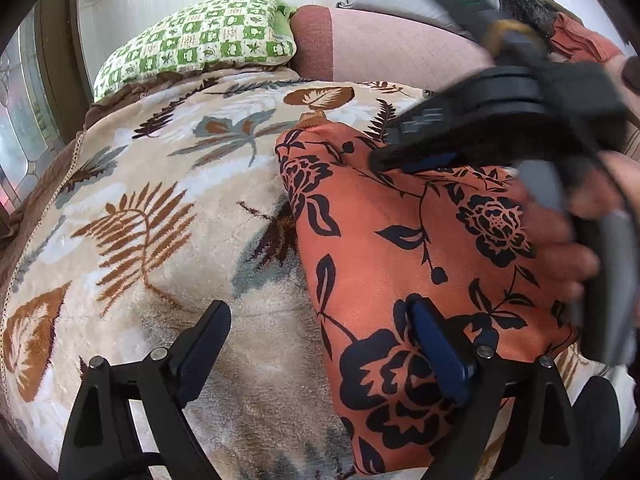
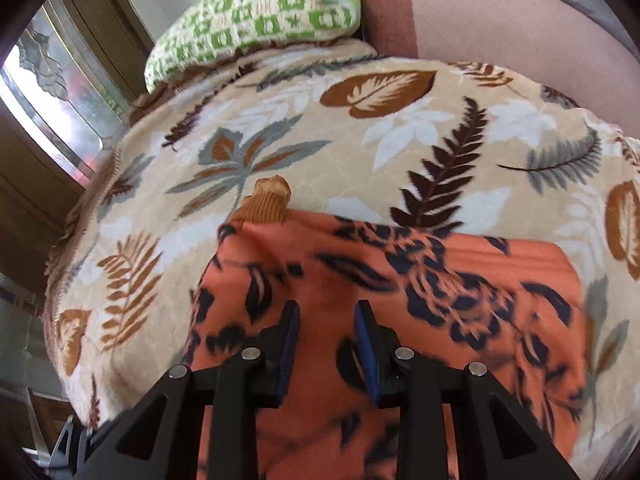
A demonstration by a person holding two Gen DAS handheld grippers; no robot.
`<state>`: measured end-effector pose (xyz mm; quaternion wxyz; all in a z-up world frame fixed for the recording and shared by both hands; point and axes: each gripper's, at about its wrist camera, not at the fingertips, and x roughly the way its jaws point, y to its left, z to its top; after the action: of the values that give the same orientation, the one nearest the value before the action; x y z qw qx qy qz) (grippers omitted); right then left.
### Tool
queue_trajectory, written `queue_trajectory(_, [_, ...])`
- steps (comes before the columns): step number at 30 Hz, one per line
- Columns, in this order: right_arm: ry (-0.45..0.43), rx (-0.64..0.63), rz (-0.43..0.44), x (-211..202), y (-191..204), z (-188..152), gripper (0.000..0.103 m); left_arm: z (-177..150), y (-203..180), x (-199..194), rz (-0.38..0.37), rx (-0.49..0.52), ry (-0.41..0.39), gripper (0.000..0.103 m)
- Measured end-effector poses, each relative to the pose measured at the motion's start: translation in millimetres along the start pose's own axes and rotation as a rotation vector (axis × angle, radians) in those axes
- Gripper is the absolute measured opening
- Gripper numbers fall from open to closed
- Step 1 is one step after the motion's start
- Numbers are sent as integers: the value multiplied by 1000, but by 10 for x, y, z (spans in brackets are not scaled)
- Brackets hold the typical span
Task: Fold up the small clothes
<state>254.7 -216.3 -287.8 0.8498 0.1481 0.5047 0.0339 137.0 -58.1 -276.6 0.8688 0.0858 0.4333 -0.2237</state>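
Note:
A folded orange garment with a black flower print (image 1: 400, 248) lies on the leaf-patterned blanket (image 1: 160, 184). A mustard ribbed cuff (image 2: 268, 204) sticks out at its far left corner. My left gripper (image 1: 320, 320) is open wide just above the garment's left edge, one finger over the cloth and the other over the blanket. The right gripper (image 1: 400, 152), held in a person's hand (image 1: 560, 240), hovers over the garment's far side. In the right wrist view, the right gripper (image 2: 326, 312) stands narrowly open over the orange cloth (image 2: 400, 280), with nothing between its pads.
A green-and-white checked pillow (image 1: 200, 40) lies at the far end of the blanket, next to a pink upholstered cushion (image 1: 400, 52). A window and wooden frame (image 2: 60, 80) stand on the left. Bare blanket stretches to the left of the garment.

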Motion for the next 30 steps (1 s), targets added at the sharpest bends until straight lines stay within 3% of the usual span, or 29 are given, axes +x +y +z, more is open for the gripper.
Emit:
queue_trajectory(5, [-78,-5,5,-494,-102,-368,32,-20,-10,15,12,-2,0,95])
queue_trajectory(13, [-152,-6,-75,-1158,-385,-1045,32,-49,-89,33,64,26,-17,102])
queue_trajectory(17, [-68,19,-100,-985,-585,-1356,32,-47,-71,93,36,-1,5,103])
queue_trajectory(19, [-155,5,-75,-894,-671,-1505,32,-59,-83,109,39,-13,-1,103])
queue_trajectory(22, [-198,38,-51,-901,-734,-1551,33,-92,-125,83,66,-5,-28,103])
queue_trajectory(26, [-197,30,-69,-931,-692,-1541,33,-130,-136,59,87,-36,-44,103])
queue_trajectory(30, [-150,38,-83,-1068,-596,-1512,33,-90,-73,13,69,-83,13,103])
